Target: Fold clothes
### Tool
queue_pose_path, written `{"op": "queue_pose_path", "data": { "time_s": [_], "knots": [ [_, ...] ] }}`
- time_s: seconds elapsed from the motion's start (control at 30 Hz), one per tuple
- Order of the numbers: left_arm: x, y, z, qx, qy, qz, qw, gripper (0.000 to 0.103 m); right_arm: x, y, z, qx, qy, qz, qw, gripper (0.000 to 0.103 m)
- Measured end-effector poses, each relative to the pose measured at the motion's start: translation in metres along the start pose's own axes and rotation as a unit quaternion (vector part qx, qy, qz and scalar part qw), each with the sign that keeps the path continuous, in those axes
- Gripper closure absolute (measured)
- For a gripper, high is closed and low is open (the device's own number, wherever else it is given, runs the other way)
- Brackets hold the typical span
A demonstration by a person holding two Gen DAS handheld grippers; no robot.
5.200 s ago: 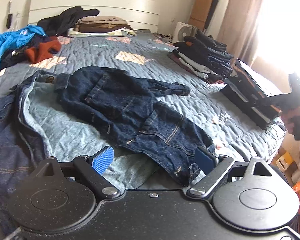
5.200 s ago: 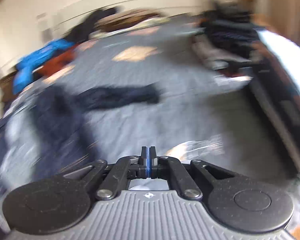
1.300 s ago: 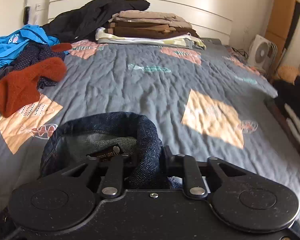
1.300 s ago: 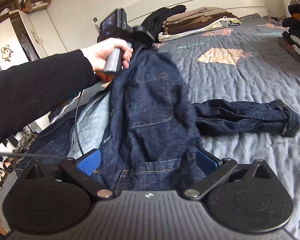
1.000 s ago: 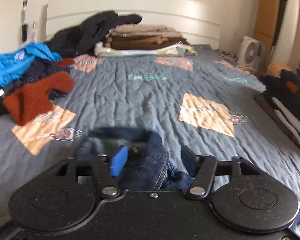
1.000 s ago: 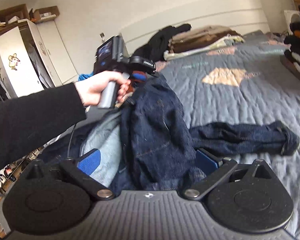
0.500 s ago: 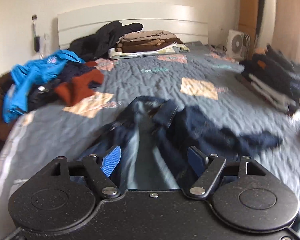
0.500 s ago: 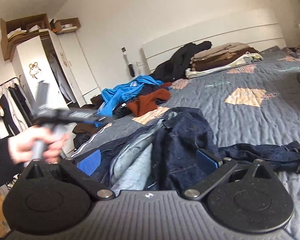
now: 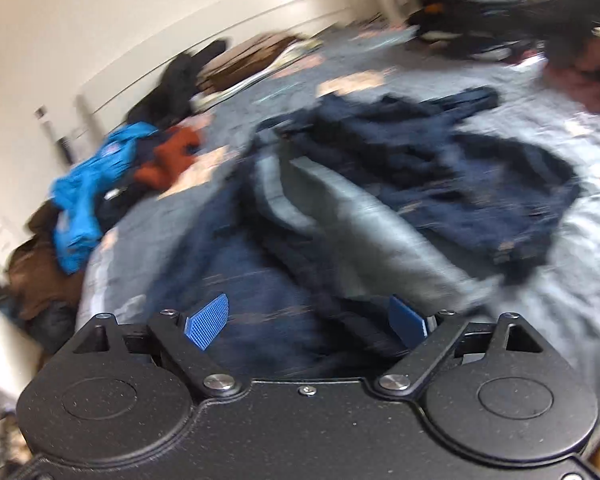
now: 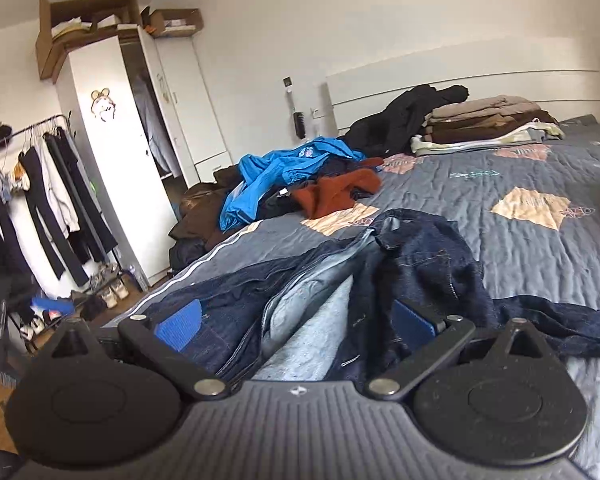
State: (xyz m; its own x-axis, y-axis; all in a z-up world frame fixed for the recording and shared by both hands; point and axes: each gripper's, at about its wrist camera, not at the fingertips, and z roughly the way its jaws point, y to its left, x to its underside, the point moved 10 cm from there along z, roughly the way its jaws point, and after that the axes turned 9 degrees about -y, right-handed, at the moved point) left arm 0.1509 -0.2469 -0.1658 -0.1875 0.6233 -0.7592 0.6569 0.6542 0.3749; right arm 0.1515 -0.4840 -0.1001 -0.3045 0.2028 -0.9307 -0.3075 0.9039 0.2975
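Observation:
A dark blue denim garment [image 10: 412,276] lies crumpled on the grey quilted bed [image 10: 540,248], its pale lining turned up and one leg or sleeve stretched to the right. In the blurred left wrist view the same denim [image 9: 440,184] fills the middle. My left gripper [image 9: 306,322] is open and empty just above the denim's near part. My right gripper [image 10: 296,324] is open and empty, low over the near edge of the denim.
A heap of blue, rust and dark clothes [image 10: 300,184] lies at the bed's left side. Folded stacks [image 10: 484,124] sit by the white headboard. More dark folded stacks [image 9: 480,12] stand at the bed's far right. A wardrobe [image 10: 120,152] and clothes rack [image 10: 40,184] stand left of the bed.
My left gripper let go of the denim collar, pulled back and swung left; the denim dropped onto the bed. My right gripper stayed open and turned left.

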Motion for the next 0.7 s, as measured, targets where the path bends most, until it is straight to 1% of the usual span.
{"op": "queue_pose_path", "data": {
  "time_s": [0.03, 0.07, 0.17, 0.23, 0.27, 0.3, 0.33, 0.37, 0.4, 0.43, 0.57, 0.7],
  "knots": [
    [0.001, -0.017, 0.005, 0.013, -0.007, 0.008, 0.9999, 0.017, -0.001, 0.001, -0.001, 0.002, -0.002, -0.003, 1.000, 0.002],
    [0.005, -0.033, 0.012, 0.027, -0.003, 0.025, 0.9993, 0.017, -0.002, 0.001, -0.001, 0.003, -0.001, -0.004, 1.000, 0.002],
    [0.024, -0.070, 0.035, 0.044, 0.018, 0.069, 0.9965, 0.020, -0.004, 0.000, -0.003, 0.005, -0.002, -0.008, 1.000, 0.002],
    [0.026, -0.094, 0.041, 0.063, 0.010, 0.096, 0.9934, 0.029, -0.002, -0.001, -0.003, 0.004, 0.002, -0.012, 1.000, 0.002],
    [0.030, -0.101, 0.045, 0.071, 0.013, 0.112, 0.9911, 0.032, -0.001, -0.002, -0.002, 0.004, 0.005, -0.014, 1.000, 0.002],
    [0.034, -0.108, 0.048, 0.078, 0.017, 0.129, 0.9884, 0.036, 0.000, -0.004, -0.001, 0.006, 0.006, -0.011, 1.000, 0.002],
    [0.039, -0.114, 0.051, 0.085, 0.020, 0.145, 0.9855, 0.046, 0.001, -0.006, -0.001, 0.006, 0.008, -0.008, 1.000, 0.002],
    [0.044, -0.120, 0.053, 0.092, 0.025, 0.161, 0.9824, 0.051, 0.003, -0.007, -0.001, 0.005, 0.012, -0.005, 1.000, 0.002],
    [0.052, -0.119, 0.051, 0.095, 0.032, 0.169, 0.9805, 0.059, 0.004, -0.009, -0.001, 0.003, 0.013, -0.004, 1.000, 0.002],
    [0.058, -0.112, 0.047, 0.095, 0.038, 0.169, 0.9803, 0.061, 0.005, -0.009, -0.001, 0.004, 0.015, -0.004, 1.000, 0.002],
    [0.080, -0.064, 0.020, 0.071, 0.074, 0.140, 0.9849, 0.061, 0.010, -0.016, -0.001, 0.004, 0.021, 0.000, 1.000, 0.002],
    [0.105, -0.019, 0.002, 0.033, 0.108, 0.122, 0.9861, 0.060, 0.015, -0.021, 0.005, 0.008, 0.029, 0.012, 0.999, 0.002]
  ]
}}
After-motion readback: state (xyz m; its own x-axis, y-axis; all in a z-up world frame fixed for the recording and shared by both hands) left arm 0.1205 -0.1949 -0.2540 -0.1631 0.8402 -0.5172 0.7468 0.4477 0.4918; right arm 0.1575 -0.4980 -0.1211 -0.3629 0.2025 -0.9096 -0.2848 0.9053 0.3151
